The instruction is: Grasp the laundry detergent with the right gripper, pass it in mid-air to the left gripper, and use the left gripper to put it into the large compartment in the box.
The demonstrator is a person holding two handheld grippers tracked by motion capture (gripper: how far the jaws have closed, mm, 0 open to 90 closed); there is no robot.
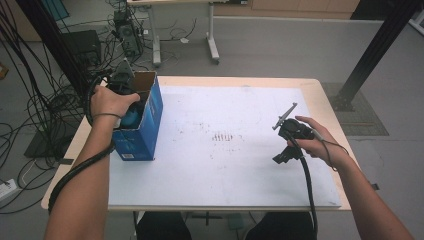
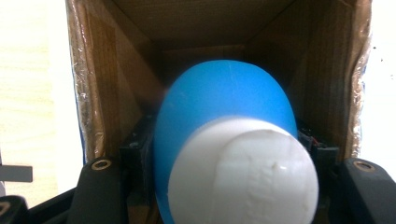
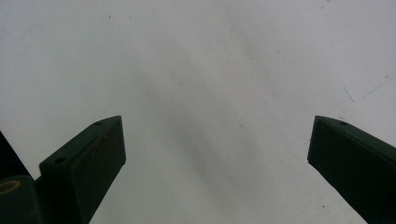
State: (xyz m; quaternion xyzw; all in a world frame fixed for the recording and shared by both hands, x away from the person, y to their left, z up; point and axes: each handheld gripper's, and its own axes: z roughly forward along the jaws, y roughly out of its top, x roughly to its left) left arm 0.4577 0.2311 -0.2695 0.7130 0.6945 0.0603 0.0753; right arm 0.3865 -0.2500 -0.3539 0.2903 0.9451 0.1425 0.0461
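My left gripper [image 2: 224, 186] clamps the blue-and-white bottle [image 2: 229, 154] inside the open blue box [image 1: 145, 125] at the table's left edge. It appears to be smooth, light plastic; I grip the body firmly. My right gripper [image 3: 215, 163] rests wide open, empty.

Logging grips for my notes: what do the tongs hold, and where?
Left tongs clamp the blue-and-white object by its blue sides, inside the box. Right tongs hold nothing.

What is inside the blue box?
Inside the blue box, the left hand-held gripper is shut on a blue and white object. Bare cardboard walls show around it; the box floor behind the object is hidden.
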